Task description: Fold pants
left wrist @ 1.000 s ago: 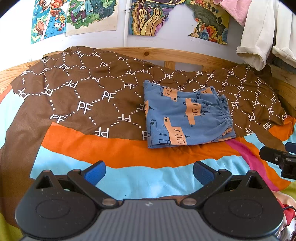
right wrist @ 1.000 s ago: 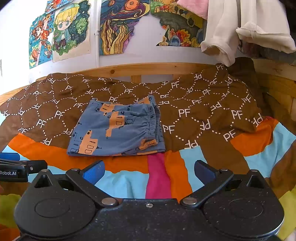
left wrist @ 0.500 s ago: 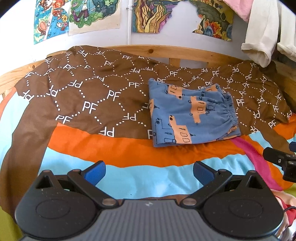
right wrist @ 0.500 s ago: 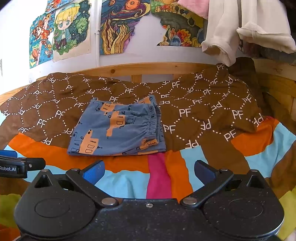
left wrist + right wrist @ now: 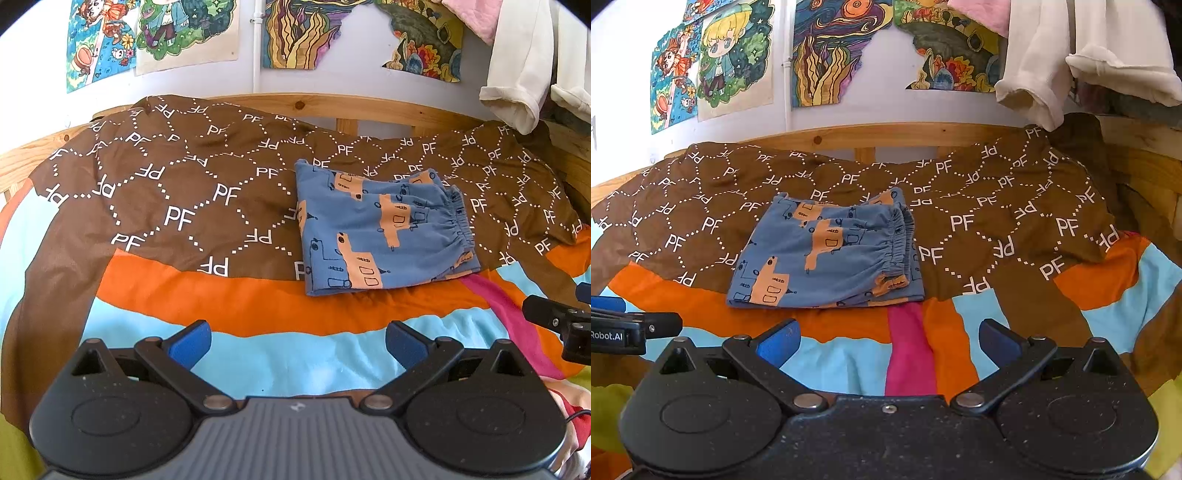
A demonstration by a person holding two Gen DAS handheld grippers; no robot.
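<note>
The blue pants [image 5: 380, 229] with orange print lie folded into a compact rectangle on the bed, elastic waistband to the right. They also show in the right wrist view [image 5: 827, 254]. My left gripper [image 5: 297, 343] is open and empty, held back over the light blue stripe, short of the pants. My right gripper [image 5: 886, 341] is open and empty, held back over the pink and orange stripes, below the pants' right corner. Each gripper's side shows at the other view's edge.
The brown PF-patterned blanket [image 5: 177, 192] covers the far half of the bed over a striped sheet [image 5: 908, 354]. A wooden bed frame [image 5: 362, 109] runs along the wall. White clothes [image 5: 1045, 70] hang at the upper right.
The left gripper has shifted slightly, so the pants sit a little further right and lower in its view. The right gripper has barely moved. The pants lie unchanged.
</note>
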